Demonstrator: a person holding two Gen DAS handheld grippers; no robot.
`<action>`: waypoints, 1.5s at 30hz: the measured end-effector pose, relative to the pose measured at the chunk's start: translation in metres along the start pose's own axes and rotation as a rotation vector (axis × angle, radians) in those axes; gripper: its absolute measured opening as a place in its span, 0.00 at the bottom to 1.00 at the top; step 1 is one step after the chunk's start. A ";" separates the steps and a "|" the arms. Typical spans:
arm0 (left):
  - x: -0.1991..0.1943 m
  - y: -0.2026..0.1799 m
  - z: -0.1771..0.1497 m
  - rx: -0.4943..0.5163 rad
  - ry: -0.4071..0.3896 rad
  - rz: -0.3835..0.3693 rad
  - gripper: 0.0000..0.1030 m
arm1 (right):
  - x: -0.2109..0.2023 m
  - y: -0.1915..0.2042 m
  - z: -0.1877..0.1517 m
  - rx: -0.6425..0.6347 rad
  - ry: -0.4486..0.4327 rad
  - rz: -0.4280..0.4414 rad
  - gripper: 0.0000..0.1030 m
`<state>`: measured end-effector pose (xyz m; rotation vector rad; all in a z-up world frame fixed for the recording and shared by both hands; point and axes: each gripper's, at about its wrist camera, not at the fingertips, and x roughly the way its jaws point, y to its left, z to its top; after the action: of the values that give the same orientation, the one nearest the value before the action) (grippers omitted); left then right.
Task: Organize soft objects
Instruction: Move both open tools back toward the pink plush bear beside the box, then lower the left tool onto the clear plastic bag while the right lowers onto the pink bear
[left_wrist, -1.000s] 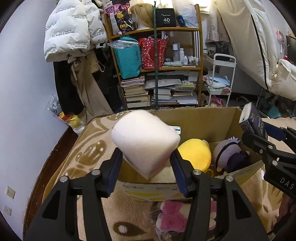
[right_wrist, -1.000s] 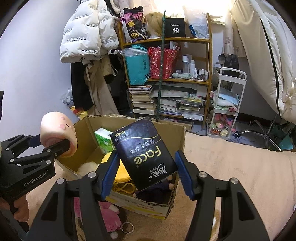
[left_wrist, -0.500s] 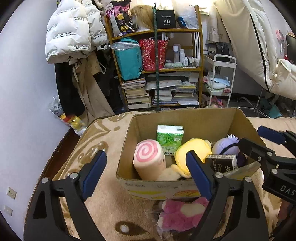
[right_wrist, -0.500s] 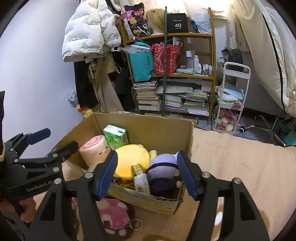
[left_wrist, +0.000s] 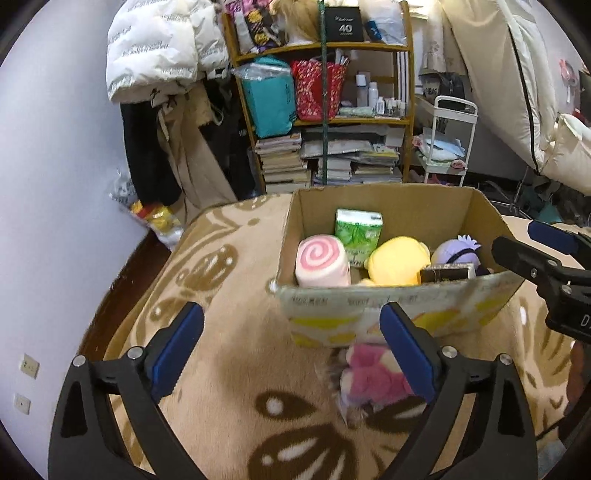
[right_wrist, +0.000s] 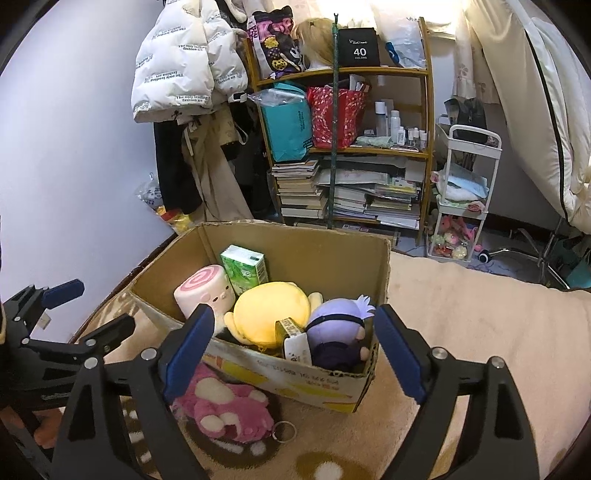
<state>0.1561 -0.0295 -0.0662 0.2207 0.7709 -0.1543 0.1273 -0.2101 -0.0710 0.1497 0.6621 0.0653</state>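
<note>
A cardboard box (left_wrist: 402, 306) (right_wrist: 325, 254) stands on a beige patterned blanket. Inside lie a pink swirl roll plush (left_wrist: 321, 260) (right_wrist: 205, 291), a green tissue pack (left_wrist: 357, 232) (right_wrist: 244, 267), a yellow plush (left_wrist: 397, 260) (right_wrist: 271, 312), a purple plush (left_wrist: 456, 251) (right_wrist: 338, 332) and a black tissue pack (left_wrist: 447, 274) (right_wrist: 293, 341). A pink plush (left_wrist: 373, 376) (right_wrist: 221, 410) lies on the blanket in front of the box. My left gripper (left_wrist: 291, 350) is open and empty, in front of the box. My right gripper (right_wrist: 295, 350) is open and empty over the box's near edge.
A cluttered bookshelf (left_wrist: 332, 110) with books and bags stands behind the box. Coats (left_wrist: 162, 55) hang at the left by the wall. A white cart (right_wrist: 465, 195) stands at the right. The other gripper shows at each view's edge.
Both grippers opened: the roll plush and the black tissue pack dropped into the box. Both grippers then drew back from the box.
</note>
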 end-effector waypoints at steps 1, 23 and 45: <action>-0.001 0.001 0.000 -0.003 0.012 0.005 0.92 | -0.002 0.001 -0.001 -0.004 -0.001 0.000 0.90; 0.005 0.010 -0.018 -0.013 0.208 -0.040 0.92 | -0.007 0.031 -0.032 -0.076 0.114 0.048 0.90; 0.066 0.003 -0.046 -0.013 0.445 -0.048 0.92 | 0.069 0.072 -0.090 -0.317 0.403 0.006 0.89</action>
<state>0.1723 -0.0190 -0.1441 0.2273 1.2203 -0.1471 0.1257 -0.1213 -0.1715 -0.1727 1.0434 0.2091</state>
